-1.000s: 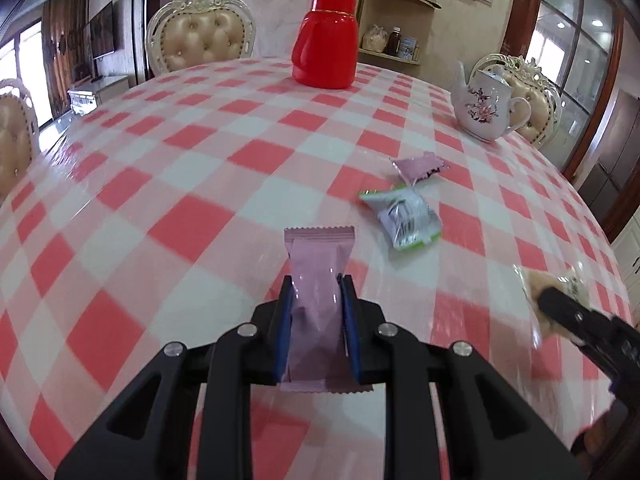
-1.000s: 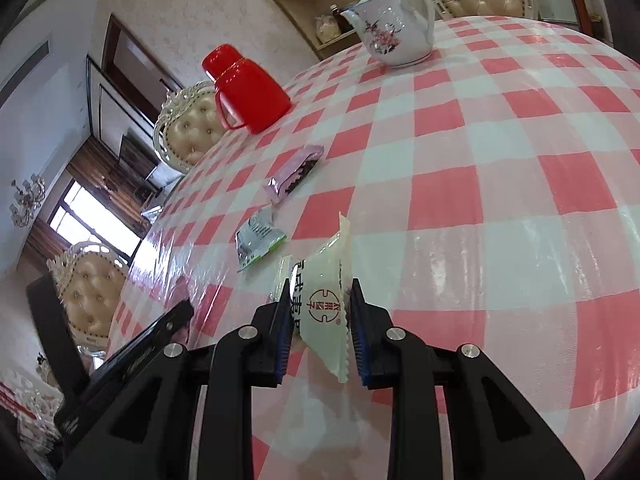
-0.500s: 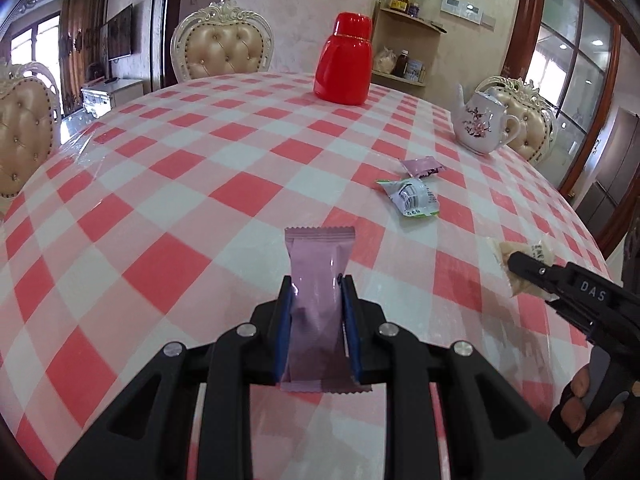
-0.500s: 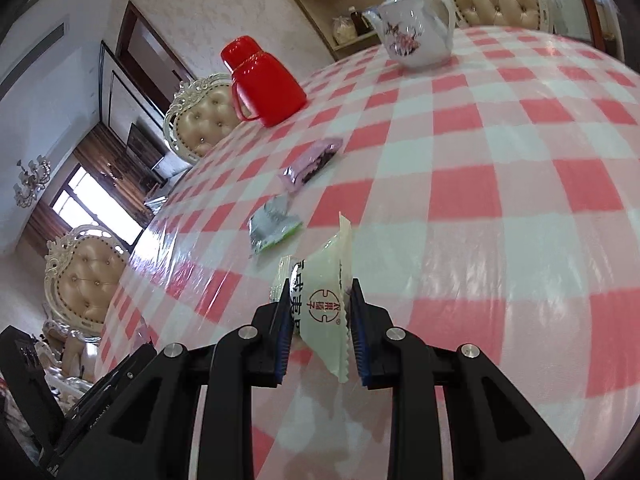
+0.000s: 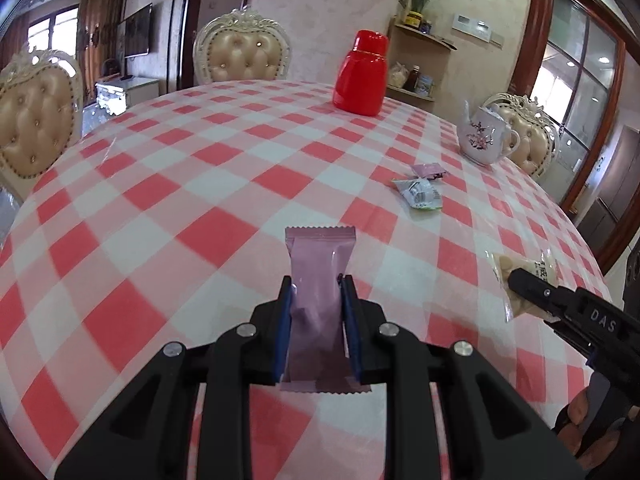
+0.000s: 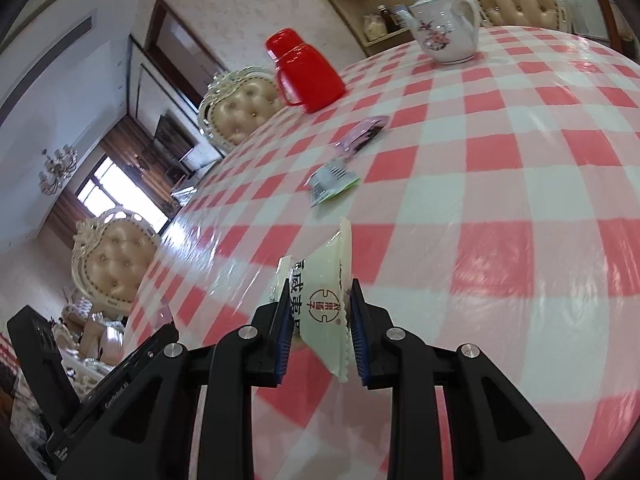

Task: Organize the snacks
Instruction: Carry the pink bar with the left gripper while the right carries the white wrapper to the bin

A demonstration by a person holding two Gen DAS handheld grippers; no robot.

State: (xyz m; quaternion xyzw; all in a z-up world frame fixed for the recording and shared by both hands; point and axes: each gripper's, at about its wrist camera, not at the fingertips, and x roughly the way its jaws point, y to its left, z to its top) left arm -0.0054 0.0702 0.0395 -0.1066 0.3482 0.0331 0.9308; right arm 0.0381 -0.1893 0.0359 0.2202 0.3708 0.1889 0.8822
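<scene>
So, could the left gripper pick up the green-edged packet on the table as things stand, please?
Probably not yet: the left gripper is shut on a pink packet, so its jaws are full. The path across the table to the green-edged packet looks clear.

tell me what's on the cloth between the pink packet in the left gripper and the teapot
Two loose snacks: a green-and-white packet and a small purple one lie between the pink packet and the teapot, seen in the left wrist view.

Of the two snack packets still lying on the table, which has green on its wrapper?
The silvery packet with the green edge, nearer the grippers. The other one, the pink packet beside it toward the teapot, shows no green.
</scene>
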